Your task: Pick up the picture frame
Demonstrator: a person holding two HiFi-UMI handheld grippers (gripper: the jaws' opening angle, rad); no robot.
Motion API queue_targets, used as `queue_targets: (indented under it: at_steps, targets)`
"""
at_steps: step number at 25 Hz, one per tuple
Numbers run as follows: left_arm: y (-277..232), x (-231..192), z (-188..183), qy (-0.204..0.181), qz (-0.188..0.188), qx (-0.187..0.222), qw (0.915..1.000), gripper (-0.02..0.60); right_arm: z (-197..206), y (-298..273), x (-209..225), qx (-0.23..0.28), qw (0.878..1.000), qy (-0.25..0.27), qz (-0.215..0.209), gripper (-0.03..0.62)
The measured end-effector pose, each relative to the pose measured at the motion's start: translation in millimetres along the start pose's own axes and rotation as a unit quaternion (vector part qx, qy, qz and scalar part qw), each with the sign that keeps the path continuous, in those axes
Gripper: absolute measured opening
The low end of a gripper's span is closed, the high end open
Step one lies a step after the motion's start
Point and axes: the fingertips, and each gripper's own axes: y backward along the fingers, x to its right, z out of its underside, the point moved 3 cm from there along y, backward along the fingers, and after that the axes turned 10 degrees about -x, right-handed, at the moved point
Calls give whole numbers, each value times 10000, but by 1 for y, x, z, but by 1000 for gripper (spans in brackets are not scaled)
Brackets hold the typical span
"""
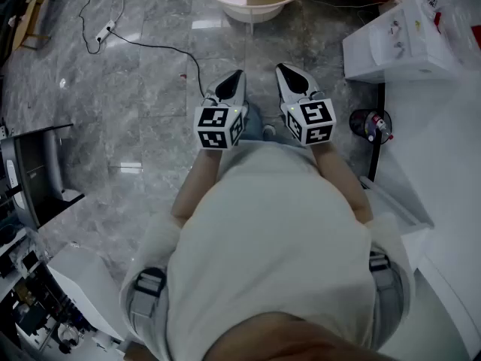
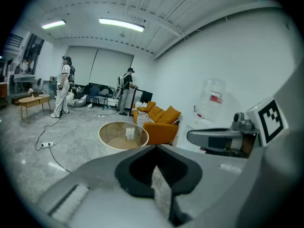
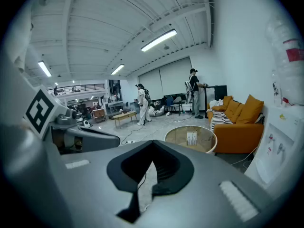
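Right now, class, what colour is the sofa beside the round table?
Orange; the sofa shows best in the right gripper view.

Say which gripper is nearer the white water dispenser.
The right gripper: the water dispenser stands at its outer side, with the left gripper farther off.

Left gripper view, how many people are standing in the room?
2. One person stands at the left by the low wooden table; the other person stands farther right, by the far end of the orange sofa. Others may be hidden farther back.
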Motion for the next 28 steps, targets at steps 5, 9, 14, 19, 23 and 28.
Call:
queue_targets:
  at_steps: [5, 9, 14, 19, 23, 28]
  targets:
    - [26, 25, 26, -71, -15, -41, 10000, 0, 32, 31, -17, -149, 9999, 13, -82, -3]
    - [35, 33, 36, -35, 16, -41, 10000, 2, 37, 43, -21, -100, 9999, 133, -9, -3]
    - [39, 43, 34, -77, 72, -8, 9999, 2, 37, 52, -25, -29, 9998, 196, 33, -3]
    - [39, 48, 33, -122, 90, 4, 9999, 2, 36, 55, -26, -7, 9997, 221, 52, -3]
    - [40, 48, 31, -157, 86, 6, 9998, 2, 36, 57, -26, 21, 9997, 229, 63, -3]
    - [37, 50, 33, -160, 100, -43, 9998, 0, 35, 61, -25, 135, 9997, 178, -26, -2]
